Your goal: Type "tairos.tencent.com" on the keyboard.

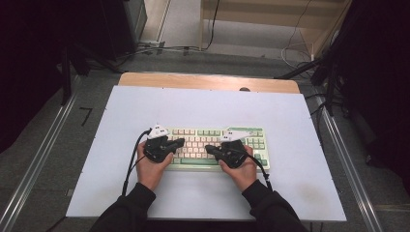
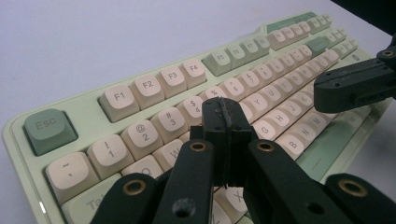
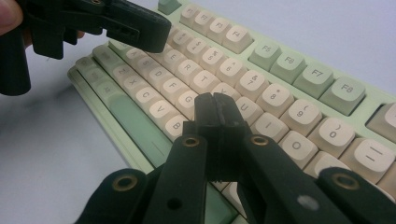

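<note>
On the white table with grey floor around, my keyboard lies at six o'clock, left gripper and right gripper both closed and empty above its keys.

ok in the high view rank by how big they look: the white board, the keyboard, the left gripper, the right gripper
1. white board, by far the largest.
2. keyboard, a long strip across the board's middle.
3. left gripper and right gripper: both shut over the keys and alike in size, so no ranking between them.

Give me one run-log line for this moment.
left gripper: shut, over letter keys | right gripper: shut, over letter keys | keyboard: flat on white table
</note>
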